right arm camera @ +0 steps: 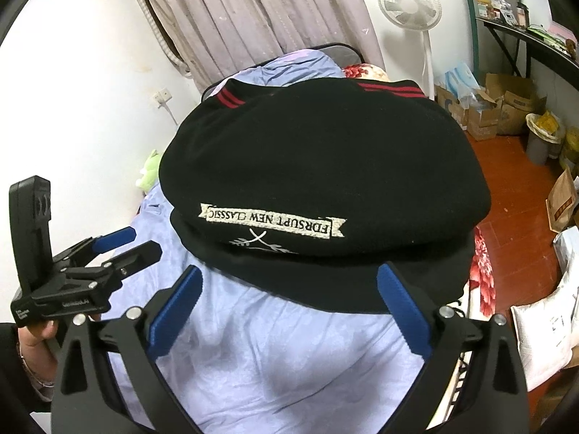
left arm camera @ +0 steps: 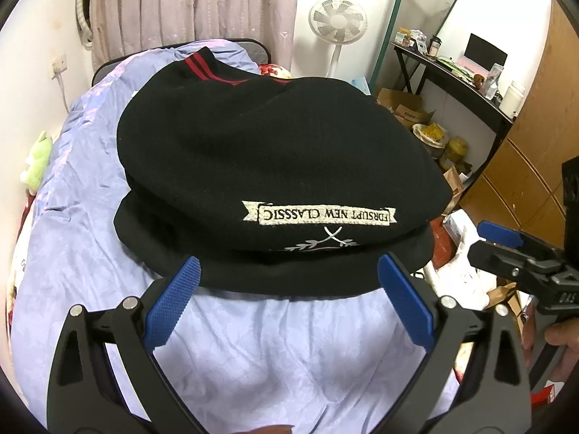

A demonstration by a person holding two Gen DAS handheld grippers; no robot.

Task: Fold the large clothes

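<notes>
A black garment (left arm camera: 275, 159) lies folded into a thick, rounded stack on the bed (left arm camera: 90, 217), resting on a pale lavender sheet (right arm camera: 275, 354) that is creased all over. Its near edge shows two layers, the upper one carrying a cream banner print (left arm camera: 318, 213) with lettering that reads upside down from here, and a small leafy emblem just below it. Red stripes (left arm camera: 202, 68) run along the far edge of the stack. The left gripper (left arm camera: 289, 285) hangs over the near part of the sheet with its blue pads spread wide, empty, the tips just short of the garment's near hem and nothing between them but bare sheet. The right gripper (right arm camera: 289, 289) is held the same way, jaws fully apart and holding nothing, its tips close to the garment's near edge, the right one overlapping the dark hem in the view. The two tools sit side by side, each gripped from below by a hand (right arm camera: 39, 340). A green plush toy (left arm camera: 38, 159) sits at the left edge of the bed by the wall. Beyond the bed hang pleated curtains (left arm camera: 188, 3), and a white standing fan (right arm camera: 410, 3) stands to the right. Farther right, a dark counter (left arm camera: 456, 72) is crowded with small items, with cardboard boxes (right arm camera: 499, 108) on the red-brown floor (right arm camera: 514, 188) beneath it.
</notes>
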